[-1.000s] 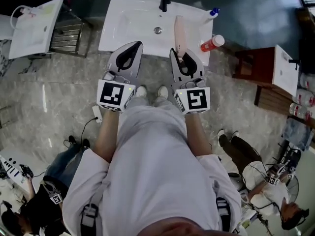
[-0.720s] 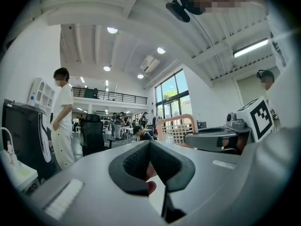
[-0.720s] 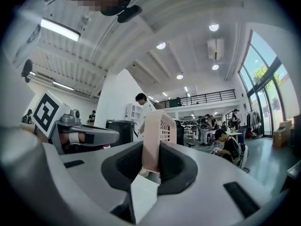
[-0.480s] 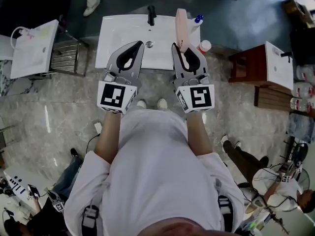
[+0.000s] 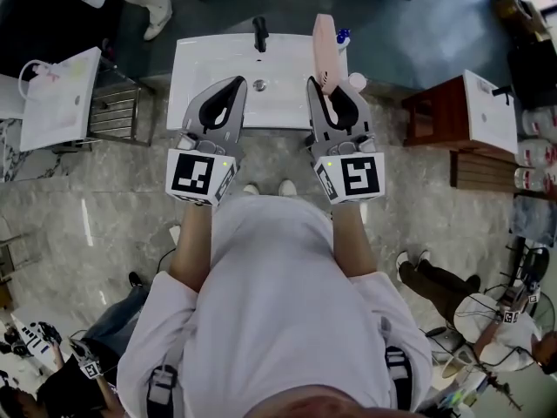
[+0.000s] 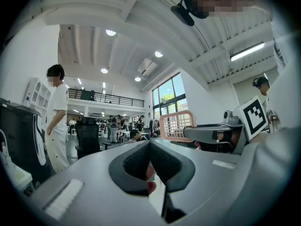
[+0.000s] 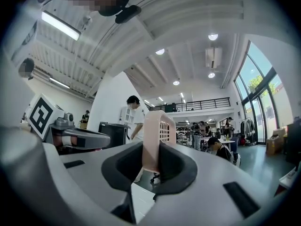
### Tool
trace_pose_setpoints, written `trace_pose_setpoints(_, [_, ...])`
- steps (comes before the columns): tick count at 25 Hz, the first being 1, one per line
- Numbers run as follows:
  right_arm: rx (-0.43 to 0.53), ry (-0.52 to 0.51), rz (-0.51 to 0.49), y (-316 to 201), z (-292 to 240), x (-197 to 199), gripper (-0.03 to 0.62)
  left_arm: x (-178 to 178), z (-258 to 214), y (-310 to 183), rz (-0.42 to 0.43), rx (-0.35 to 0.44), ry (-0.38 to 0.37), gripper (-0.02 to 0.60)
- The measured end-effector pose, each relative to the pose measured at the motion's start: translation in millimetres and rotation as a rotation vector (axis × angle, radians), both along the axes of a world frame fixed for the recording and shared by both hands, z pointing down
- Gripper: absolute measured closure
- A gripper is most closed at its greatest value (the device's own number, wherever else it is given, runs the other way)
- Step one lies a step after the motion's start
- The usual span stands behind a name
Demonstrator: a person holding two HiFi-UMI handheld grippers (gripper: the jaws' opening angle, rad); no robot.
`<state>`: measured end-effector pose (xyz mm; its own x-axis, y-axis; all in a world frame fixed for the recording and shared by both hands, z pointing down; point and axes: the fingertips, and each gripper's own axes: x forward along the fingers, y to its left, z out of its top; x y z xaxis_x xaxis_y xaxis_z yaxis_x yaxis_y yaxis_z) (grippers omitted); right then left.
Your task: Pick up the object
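I'd call this a big open-plan lab or studio hall. A white washbasin (image 5: 218, 77) with a black tap (image 5: 259, 33) stands loose on a grey marble-look floor (image 5: 104, 190), with a second basin (image 5: 61, 94) beside a metal rack (image 5: 122, 103) and a third (image 5: 492, 111) on a wooden stand (image 5: 435, 116). Overhead runs a high white beamed ceiling (image 6: 141, 13) with strip lights (image 6: 247, 51), and farther off are a railed mezzanine (image 7: 202, 105), tall windows (image 6: 167, 95), an office chair (image 6: 87, 138) and seated people (image 7: 214, 147). Other people sit on the floor nearby, wearing square-marker tags (image 5: 87, 369).
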<state>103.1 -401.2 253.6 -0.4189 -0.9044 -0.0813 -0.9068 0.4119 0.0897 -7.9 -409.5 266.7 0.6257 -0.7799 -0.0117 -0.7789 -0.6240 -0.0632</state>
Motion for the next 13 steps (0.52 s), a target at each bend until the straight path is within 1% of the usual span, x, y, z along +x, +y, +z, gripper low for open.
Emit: trace_pose_setpoints(13, [-0.01, -0.006, -0.002, 10.0, 3.5, 3.8, 0.526, 13.7, 3.8, 13.7, 0.03, 0.001, 0.004, 0.581])
